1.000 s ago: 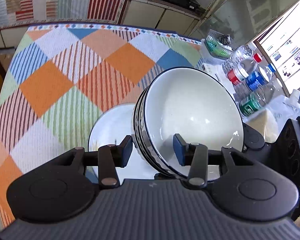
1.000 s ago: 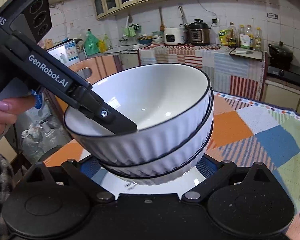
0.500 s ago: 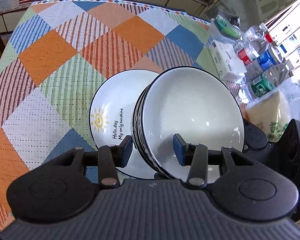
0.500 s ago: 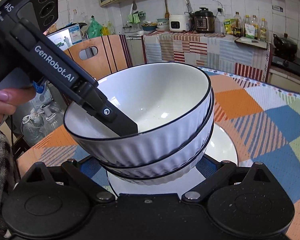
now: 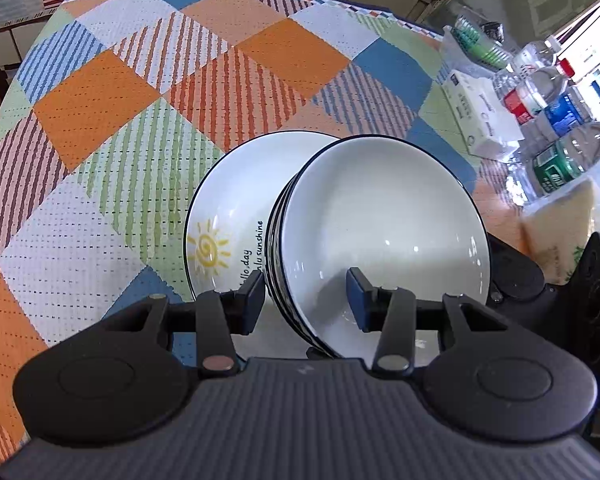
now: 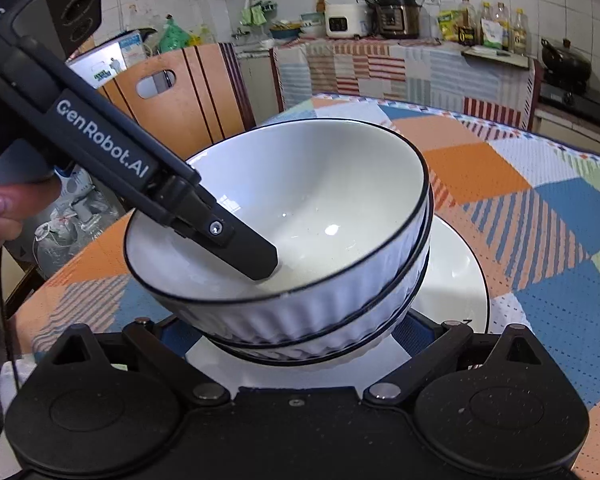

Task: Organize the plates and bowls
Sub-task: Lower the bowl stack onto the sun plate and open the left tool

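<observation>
A stack of white ribbed bowls [image 6: 300, 280] with thin dark rims is held between two tools above a white plate [image 5: 228, 216] that lies on the surface [image 5: 100, 120], which is covered by a patchwork cloth of orange, blue, green and striped squares. The stack sits tilted over the near half of the plate, and whether its base touches the plate cannot be told. The plate carries a yellow sun drawing and a line of dark script, partly hidden behind the stack.

The left hand-held gripper [image 5: 306, 300] is clamped on the wall of the stack: one blue pad presses the outside on the plate's side, the other lies inside the top bowl. In the right wrist view its inner finger reaches down into the bowl, with a person's fingers [image 6: 0, 216] behind on the handle.

The right hand-held gripper [image 6: 300, 344] has its fingers on either side of the lower stack, but the bowls hide the pads, so I cannot tell whether they press.

Beyond the plate, at the surface's far edge, stand water bottles [image 5: 552, 120] beside a white packet [image 5: 480, 116]
</observation>
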